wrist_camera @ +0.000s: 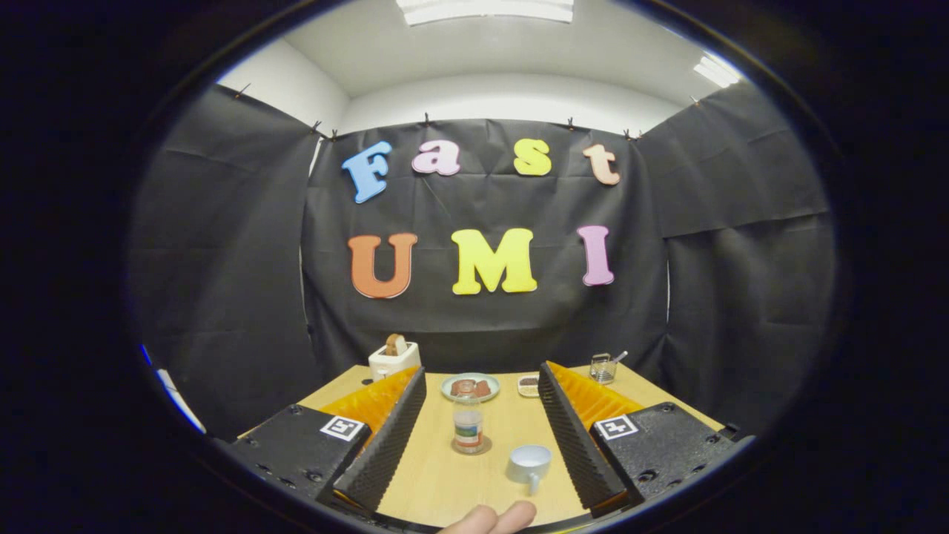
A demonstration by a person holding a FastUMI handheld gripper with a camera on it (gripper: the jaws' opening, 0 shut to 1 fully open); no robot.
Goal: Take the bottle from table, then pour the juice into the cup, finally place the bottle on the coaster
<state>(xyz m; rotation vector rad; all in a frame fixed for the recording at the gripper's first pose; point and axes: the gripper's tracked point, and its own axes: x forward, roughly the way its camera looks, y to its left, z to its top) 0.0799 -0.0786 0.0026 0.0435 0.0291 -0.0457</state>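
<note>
Clear plastic bottle [468, 424] with striped label stands upright on light wooden table [437, 482], between the spread fingers. Gripper [482, 437] is wide apart, holding nothing. Small white cup [528, 465] sits just beside the bottle.

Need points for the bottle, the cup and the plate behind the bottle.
bottle [468, 429], gripper view, on its label band, between the open gripper's [482, 437] fingers.
cup [529, 464], gripper view, on its rim opening, just right of the bottle.
plate [449, 387], gripper view, on its bare left rim, beyond the bottle.

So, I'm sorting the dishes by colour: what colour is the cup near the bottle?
White, seen in the gripper view: the cup sits between the open tool's fingers.
</note>
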